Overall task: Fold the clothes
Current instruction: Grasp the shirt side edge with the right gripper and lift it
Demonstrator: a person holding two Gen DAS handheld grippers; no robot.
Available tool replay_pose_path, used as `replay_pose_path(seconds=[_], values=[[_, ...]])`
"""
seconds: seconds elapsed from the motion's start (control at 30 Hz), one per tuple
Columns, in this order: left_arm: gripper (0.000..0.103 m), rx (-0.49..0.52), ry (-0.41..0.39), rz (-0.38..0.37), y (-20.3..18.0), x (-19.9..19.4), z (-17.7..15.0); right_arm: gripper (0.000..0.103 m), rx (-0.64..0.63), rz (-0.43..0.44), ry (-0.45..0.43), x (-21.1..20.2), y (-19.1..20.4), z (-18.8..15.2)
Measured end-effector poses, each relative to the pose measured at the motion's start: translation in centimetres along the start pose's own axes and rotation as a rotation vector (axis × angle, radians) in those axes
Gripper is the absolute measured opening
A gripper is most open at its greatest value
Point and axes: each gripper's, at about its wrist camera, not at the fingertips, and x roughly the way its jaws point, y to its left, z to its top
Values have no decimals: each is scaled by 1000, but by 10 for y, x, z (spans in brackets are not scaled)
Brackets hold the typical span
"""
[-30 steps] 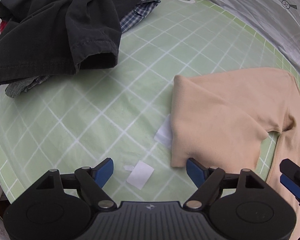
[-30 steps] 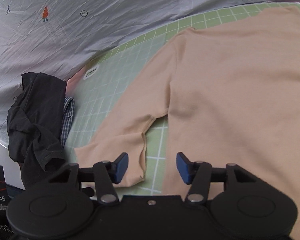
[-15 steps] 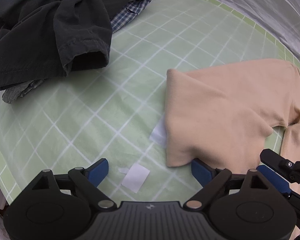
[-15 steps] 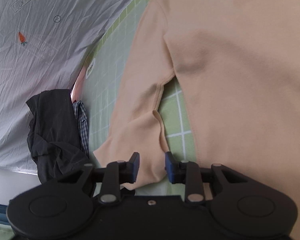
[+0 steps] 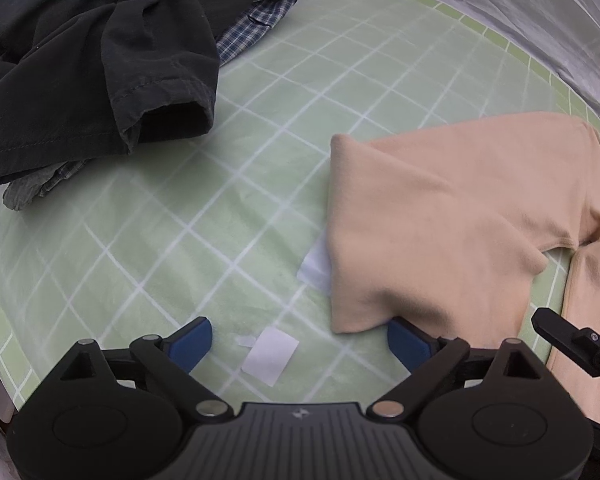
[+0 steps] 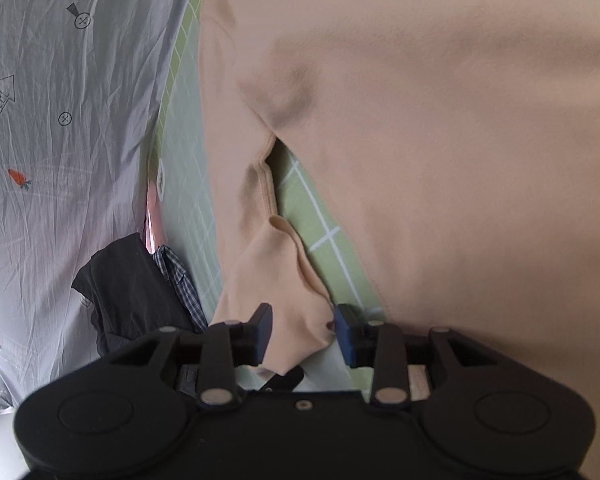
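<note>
— While my left gripper (image 5: 298, 340) sits low over the green cutting mat with its white grid (image 5: 260, 120), what do you make of its jaws?

— Wide apart, nothing between them. Its right blue pad (image 5: 406, 342) is just at the lower corner of the peach long-sleeved knit top's sleeve (image 5: 432, 232), touching or nearly so; I cannot tell which. A small white paper rectangle (image 5: 271, 355) lies on the mat between the two pads.

— And my right gripper (image 6: 302, 330)?

— From the right wrist view, the jaws are narrowed around a bunched fold of the sleeve (image 6: 288, 292). Fabric fills the gap and the right pad (image 6: 346, 334) presses against it, so I read it as clamped on the sleeve. In the left wrist view one black finger of that gripper (image 5: 564, 336) pokes in at the right edge, beside the sleeve.

— Where is the top itself?

— Spread flat on the mat, its body (image 6: 460, 160) filling most of the right wrist view, the sleeve angled away from it with a wedge of green mat showing at the armpit.

— Anything else around?

— A heap of dark charcoal clothing (image 5: 92, 68) at the mat's far left, over a blue-and-white checked shirt (image 5: 256, 26). A crinkled grey sheet printed with small carrots (image 6: 72, 140) lies beyond the mat's edge.
</note>
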Motion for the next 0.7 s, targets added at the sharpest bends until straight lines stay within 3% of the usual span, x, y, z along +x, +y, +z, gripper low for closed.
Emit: replay_pose_path(seconds=[0.27, 0.37, 0.43, 0.47, 0.7], values=[[96, 3, 0, -3, 2, 0, 0, 36, -90, -62, 17, 4, 14, -7], [97, 1, 0, -1, 1, 0, 0, 24, -93, -61, -1, 5, 10, -4], [99, 3, -1, -2, 2, 1, 0, 8, -86, -52, -10, 5, 7, -3], [99, 4, -2, -2, 2, 1, 0, 5, -86, -45, -14, 3, 7, -3], [98, 10, 16, -22, 1, -5, -3, 2, -85, 7, -45, -7, 2, -2]])
